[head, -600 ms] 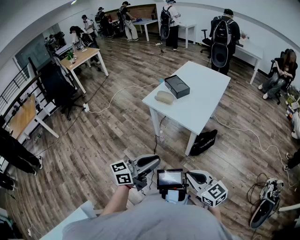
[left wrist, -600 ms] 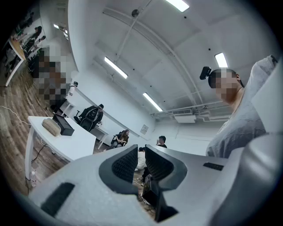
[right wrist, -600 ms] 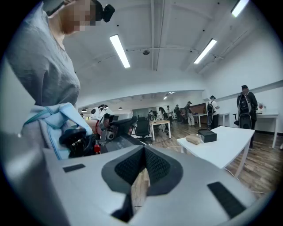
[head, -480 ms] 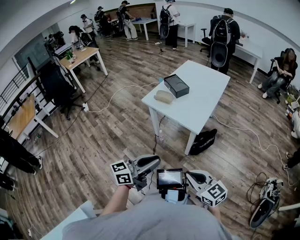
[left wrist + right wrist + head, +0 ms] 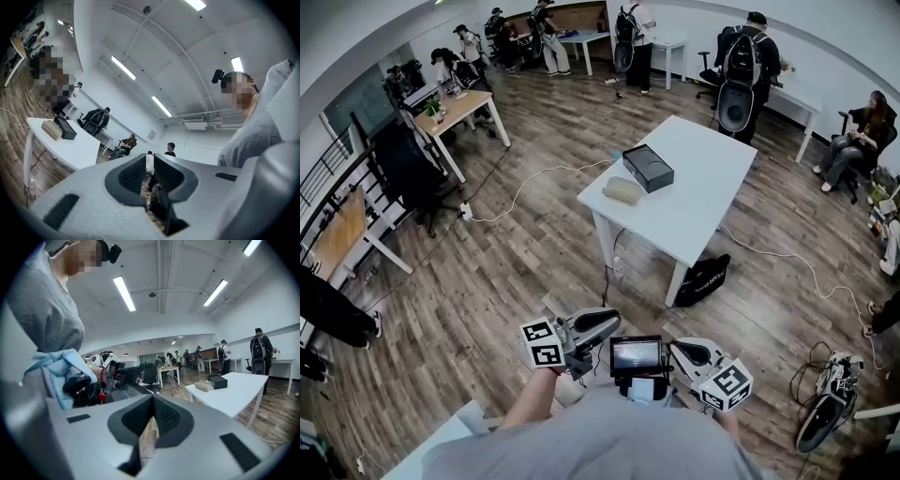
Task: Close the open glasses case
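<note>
No lettering could be read anywhere: the cubes on the grippers carried only black-and-white square markers, and the picture on the small screen (image 5: 637,354) at the person's waist was too small to make out. The glasses case (image 5: 648,168) – a dark, box-shaped thing – lay on the white table (image 5: 703,202) near its far left corner, touching or just beside a beige rounded pouch (image 5: 624,191) on its near side; whether its lid stood up was too small to tell. Both grippers were well short of the table, close to the person's body, with bare wooden floor (image 5: 516,272) between. The left gripper (image 5: 598,326) had its jaws a slim gap apart with nothing in them; the right gripper (image 5: 686,352) was clenched pad to pad on nothing. Under the table's near edge sat a black bag (image 5: 703,279), and a white cable (image 5: 534,187) ran across the floor to the table's left. Beyond the table's far end stood a person wearing a backpack (image 5: 739,80) – others were at desks further off.
</note>
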Motion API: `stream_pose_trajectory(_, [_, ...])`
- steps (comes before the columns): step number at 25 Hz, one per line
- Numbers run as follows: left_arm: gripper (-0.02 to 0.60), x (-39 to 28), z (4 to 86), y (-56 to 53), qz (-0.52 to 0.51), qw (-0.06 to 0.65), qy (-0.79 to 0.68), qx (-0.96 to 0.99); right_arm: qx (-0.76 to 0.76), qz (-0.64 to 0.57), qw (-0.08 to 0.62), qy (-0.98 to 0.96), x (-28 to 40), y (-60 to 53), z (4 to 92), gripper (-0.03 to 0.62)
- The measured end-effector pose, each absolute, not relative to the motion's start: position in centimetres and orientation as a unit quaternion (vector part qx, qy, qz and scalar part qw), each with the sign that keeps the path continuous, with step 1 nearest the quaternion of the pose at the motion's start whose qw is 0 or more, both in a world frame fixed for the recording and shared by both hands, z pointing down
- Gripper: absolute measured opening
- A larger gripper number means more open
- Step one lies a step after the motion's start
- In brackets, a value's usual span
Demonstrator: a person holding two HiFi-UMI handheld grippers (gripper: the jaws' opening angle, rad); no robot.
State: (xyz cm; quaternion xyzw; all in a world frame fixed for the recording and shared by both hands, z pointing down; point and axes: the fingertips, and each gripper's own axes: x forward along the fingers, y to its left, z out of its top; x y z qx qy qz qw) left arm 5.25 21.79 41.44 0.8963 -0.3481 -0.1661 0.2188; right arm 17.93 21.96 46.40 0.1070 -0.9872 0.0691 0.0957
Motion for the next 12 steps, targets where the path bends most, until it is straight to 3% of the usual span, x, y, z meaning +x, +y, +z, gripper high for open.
stream_pose_trajectory(6, [0.048, 5.6, 41.5, 21.3, -0.168, 0.223, -0.345, 0.896, 0.096, 0.1, 0.026, -0.99, 18.2, 21.3, 44.4, 0.032])
stream_pose_trajectory(12, [0.048, 5.7, 41.9, 21.0, -0.165, 0.227, -0.348, 0.894, 0.113, 0.085, 0.046, -0.989, 18.5, 20.2, 45.0, 0.032])
